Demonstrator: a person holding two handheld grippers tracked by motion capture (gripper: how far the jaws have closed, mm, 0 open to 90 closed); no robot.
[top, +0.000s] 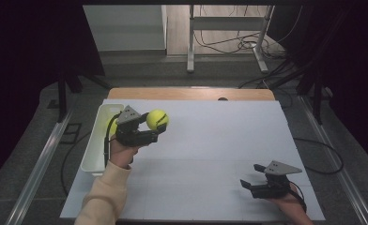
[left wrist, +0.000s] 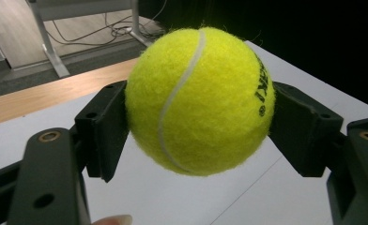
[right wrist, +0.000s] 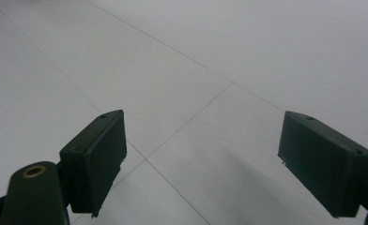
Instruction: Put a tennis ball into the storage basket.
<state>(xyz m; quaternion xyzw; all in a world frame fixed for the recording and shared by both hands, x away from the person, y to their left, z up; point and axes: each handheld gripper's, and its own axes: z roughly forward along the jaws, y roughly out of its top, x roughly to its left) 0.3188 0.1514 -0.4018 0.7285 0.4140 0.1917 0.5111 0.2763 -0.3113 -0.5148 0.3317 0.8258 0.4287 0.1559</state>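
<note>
Right between the two black jaws of the left gripper (top: 155, 130) sits a fuzzy yellow-green tennis ball (left wrist: 200, 101) with a white curved seam and dark letters on one side. Both pads press on the ball, one on each side, so it is held tight and lifted off the pale grey table top (top: 210, 140). Just behind that gripper, on the side away from the ball, is a long white plastic tray (top: 97, 140), with another bit of yellow peeking out next to the gripper's grey plate. Far from the ball, the right gripper (top: 250, 176) rests low near the table's front edge. Its jaws stand wide apart with nothing but bare table between them.
</note>
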